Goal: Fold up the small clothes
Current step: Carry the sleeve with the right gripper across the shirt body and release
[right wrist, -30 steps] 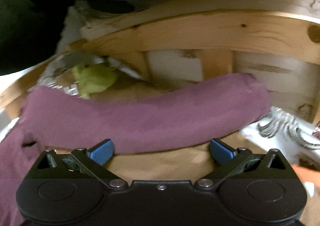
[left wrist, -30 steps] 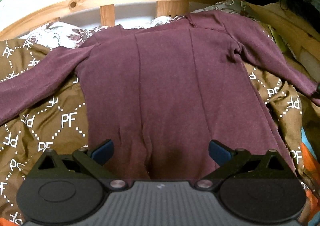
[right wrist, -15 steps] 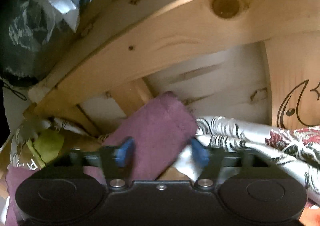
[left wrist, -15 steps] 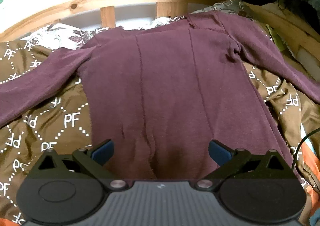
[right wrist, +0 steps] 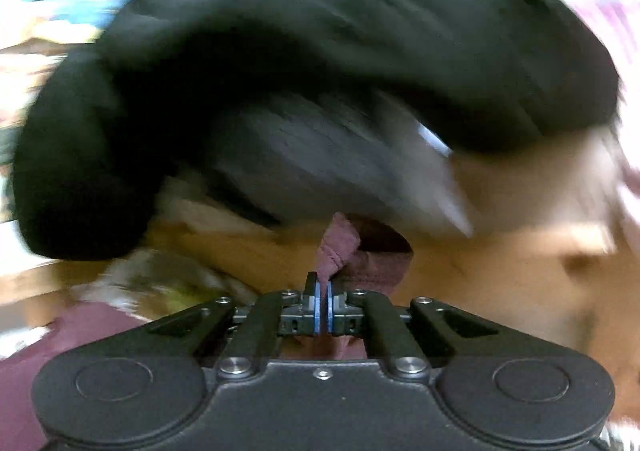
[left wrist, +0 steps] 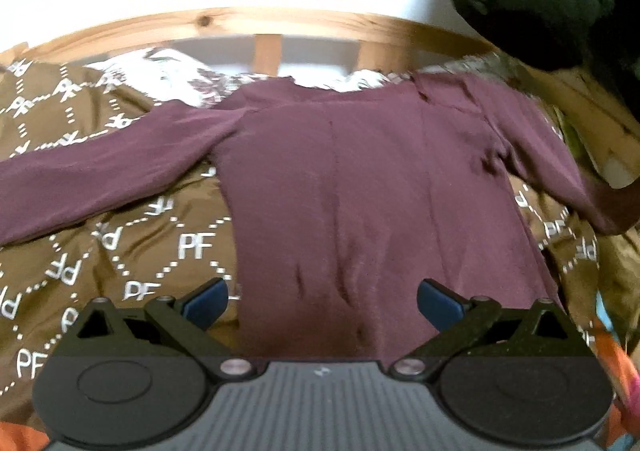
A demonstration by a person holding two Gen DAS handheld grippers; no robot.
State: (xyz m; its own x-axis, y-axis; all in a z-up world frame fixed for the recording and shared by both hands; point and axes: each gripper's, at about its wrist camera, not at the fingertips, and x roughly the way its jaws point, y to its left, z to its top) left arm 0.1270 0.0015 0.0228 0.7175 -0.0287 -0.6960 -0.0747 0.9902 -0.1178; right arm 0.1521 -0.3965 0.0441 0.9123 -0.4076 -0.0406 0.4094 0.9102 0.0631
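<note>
Top point(left wrist: 360, 179): maroon, long-sleeved, spread flat on the brown bedspread point(left wrist: 132, 251), sleeves out to both sides.
Left gripper point(left wrist: 322, 301): fingers released, wide apart over the hem, gripping nothing.
Right gripper point(right wrist: 322, 301): fingers clenched on the sleeve cuff point(right wrist: 340, 247); view heavily blurred.
Headboard point(left wrist: 248, 21): wooden, beyond the collar.

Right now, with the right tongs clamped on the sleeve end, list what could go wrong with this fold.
1. The right tongs pinch only a thin edge of the maroon knit top's cuff; it may slip out during the swing.
2. A bulky black fabric bundle hangs close ahead; the sleeve could snag on it.
3. The left tongs stand open above the maroon knit top, pinning nothing, so pulling may drag its body across the rumpled brown patterned bedspread.
</note>
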